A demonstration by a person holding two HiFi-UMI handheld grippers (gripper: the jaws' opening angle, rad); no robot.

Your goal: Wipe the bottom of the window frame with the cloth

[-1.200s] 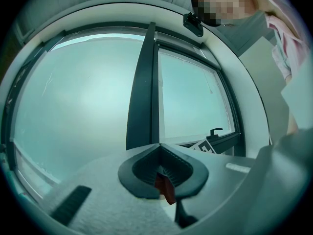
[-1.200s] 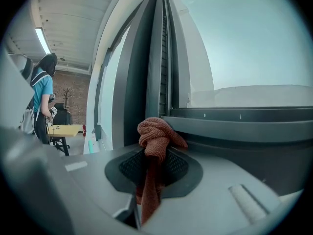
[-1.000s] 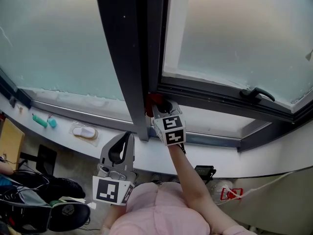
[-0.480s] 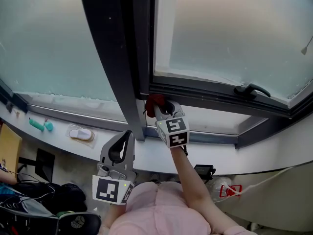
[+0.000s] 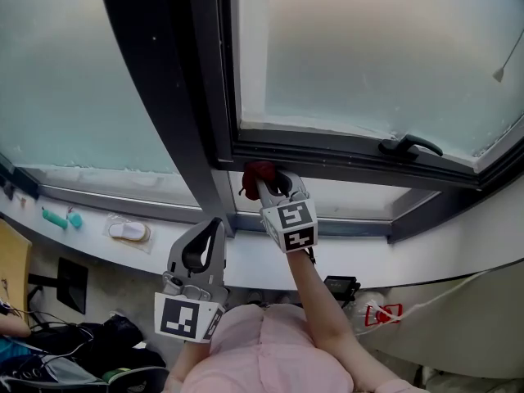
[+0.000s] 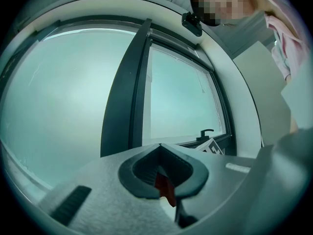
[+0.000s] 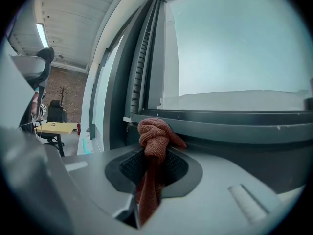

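My right gripper [image 5: 274, 185] is shut on a red-brown cloth [image 5: 259, 173], and the bunched end of the cloth [image 7: 155, 141] presses against the dark bottom rail of the window frame [image 5: 344, 155], just right of the upright mullion [image 5: 184, 129]. In the right gripper view the bottom rail [image 7: 234, 119] runs off to the right behind the cloth. Lower down at my chest, my left gripper [image 5: 205, 248] has its jaws together with nothing held; its own view looks up at the window panes.
A black window handle [image 5: 407, 144] sits on the frame to the right. The white sill [image 5: 352, 199] lies below the rail. On the left ledge lie teal items [image 5: 57, 217] and a wrapped white object [image 5: 129, 231]. Bags sit on the floor at lower left.
The right gripper with the cloth has slid a little rightward along the bottom rail, away from the mullion and nearer the handle. The left gripper has stayed in place.
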